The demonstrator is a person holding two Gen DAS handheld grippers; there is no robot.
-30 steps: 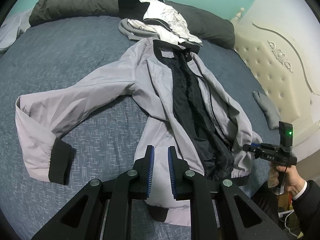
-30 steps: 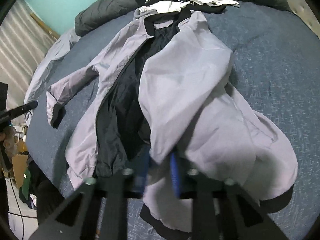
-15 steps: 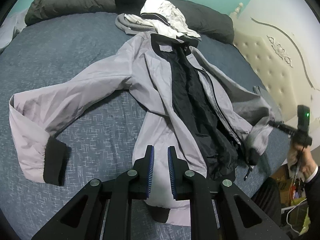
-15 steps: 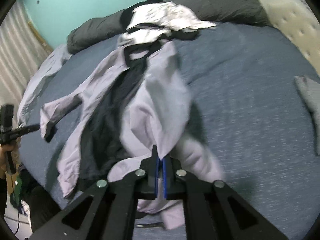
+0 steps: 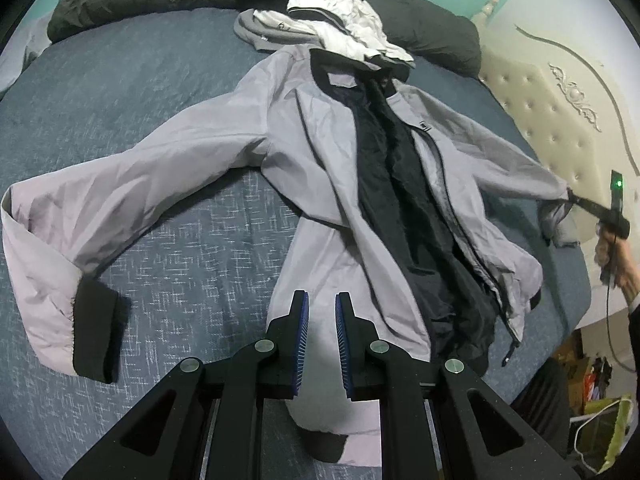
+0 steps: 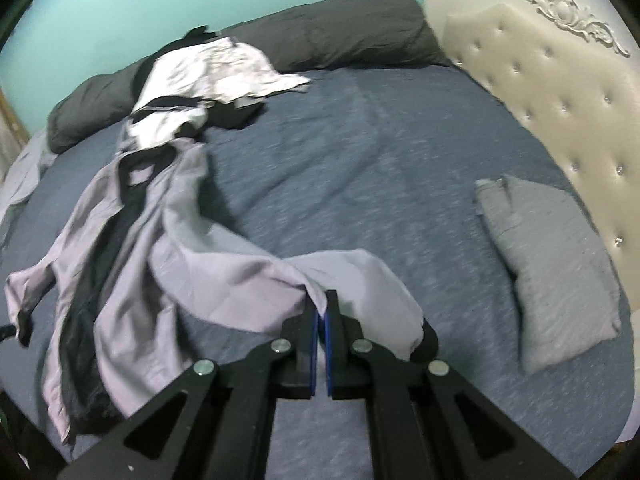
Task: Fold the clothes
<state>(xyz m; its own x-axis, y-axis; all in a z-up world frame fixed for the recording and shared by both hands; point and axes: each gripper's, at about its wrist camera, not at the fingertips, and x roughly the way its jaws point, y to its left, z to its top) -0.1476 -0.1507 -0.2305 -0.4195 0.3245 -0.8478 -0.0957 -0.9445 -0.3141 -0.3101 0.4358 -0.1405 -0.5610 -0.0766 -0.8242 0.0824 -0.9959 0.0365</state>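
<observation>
The room has a turquoise wall (image 6: 120,12) behind the bed (image 6: 380,152). The bed is covered with a dark blue sheet with small pale flecks. Along the far edge, against the wall, lies a long dark grey duvet roll (image 6: 340,36). On the right side stands a cream headboard (image 6: 560,92), padded with buttons and decorated with a carved ornament (image 6: 568,12) on top. A wooden strip shows at the left edge. The light is dim and cool.

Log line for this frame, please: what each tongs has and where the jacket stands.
right tongs: shut on jacket sleeve, pulled out sideways | left tongs: slightly apart over hem, grip unclear | jacket: open, unfolded on bed
</observation>
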